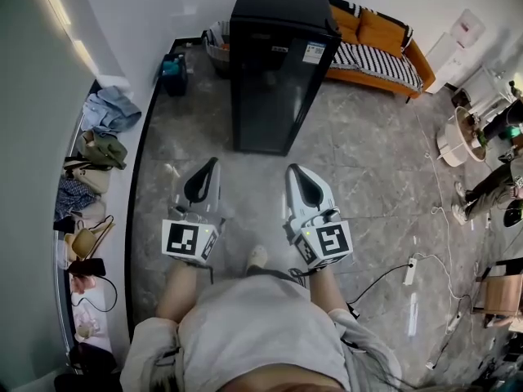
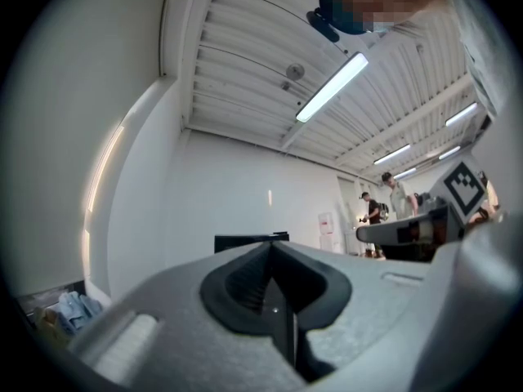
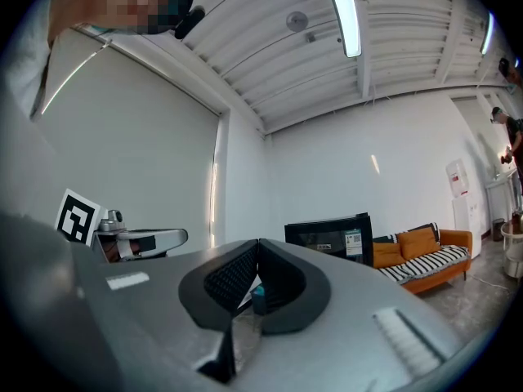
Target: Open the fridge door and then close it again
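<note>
A black fridge (image 1: 274, 72) with a dark glass door stands shut on the grey tiled floor, a little ahead of me. My left gripper (image 1: 214, 163) and right gripper (image 1: 292, 170) are held side by side, pointing at it from a distance and touching nothing. Each has its jaws shut with nothing between them. In the left gripper view the closed tips (image 2: 270, 245) hide most of the fridge (image 2: 249, 239). The right gripper view shows the fridge (image 3: 331, 237) just past the closed tips (image 3: 258, 243).
An orange sofa (image 1: 376, 43) with a striped blanket stands behind the fridge at the right. A low shelf (image 1: 90, 178) of bags and clothes runs along the left wall. A power strip (image 1: 411, 272) and cables lie on the floor at the right. A seated person (image 1: 490, 186) is at the far right.
</note>
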Available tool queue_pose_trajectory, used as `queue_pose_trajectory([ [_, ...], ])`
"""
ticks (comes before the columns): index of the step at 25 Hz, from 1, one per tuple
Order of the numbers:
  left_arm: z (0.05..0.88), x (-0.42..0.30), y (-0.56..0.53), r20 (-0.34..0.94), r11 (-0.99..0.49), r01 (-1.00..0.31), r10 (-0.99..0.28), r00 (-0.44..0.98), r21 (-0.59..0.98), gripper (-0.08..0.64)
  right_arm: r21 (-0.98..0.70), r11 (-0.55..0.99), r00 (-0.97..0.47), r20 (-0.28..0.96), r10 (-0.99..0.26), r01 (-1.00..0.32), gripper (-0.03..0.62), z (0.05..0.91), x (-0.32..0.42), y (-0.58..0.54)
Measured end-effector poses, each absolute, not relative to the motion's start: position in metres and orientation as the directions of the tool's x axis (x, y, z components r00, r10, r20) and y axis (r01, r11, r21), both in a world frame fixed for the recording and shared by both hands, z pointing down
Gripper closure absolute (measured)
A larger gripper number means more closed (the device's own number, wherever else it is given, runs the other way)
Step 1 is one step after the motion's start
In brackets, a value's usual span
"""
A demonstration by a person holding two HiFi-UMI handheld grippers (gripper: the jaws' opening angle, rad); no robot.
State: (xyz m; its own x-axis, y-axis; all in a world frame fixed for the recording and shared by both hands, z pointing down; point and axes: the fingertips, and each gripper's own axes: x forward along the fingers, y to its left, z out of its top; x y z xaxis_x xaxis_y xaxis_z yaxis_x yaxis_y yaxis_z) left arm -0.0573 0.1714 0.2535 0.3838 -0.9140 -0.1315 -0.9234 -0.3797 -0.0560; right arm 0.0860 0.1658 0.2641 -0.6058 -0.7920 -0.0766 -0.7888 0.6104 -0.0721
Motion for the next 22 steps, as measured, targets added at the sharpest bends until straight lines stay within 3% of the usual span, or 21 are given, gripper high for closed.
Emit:
queue_pose_trajectory([
  [10, 0.253, -0.041, 0.126, -0.143, -0.331, -0.941, -0.930, 0.339, -0.072, 0.558, -0.080, 0.652, -0.646, -0.088, -0.758, -0.754, 0.591, 0.268, 0.097, 0.109],
  [22, 0.269, -0.087, 0.084, -0.110, -0.292, -0.955, -0.949, 0.297, -0.056, 0.558, -0.096, 0.664, -0.660, -0.076, -0.747, -0.741, 0.591, 0.275, 0.055, 0.058],
])
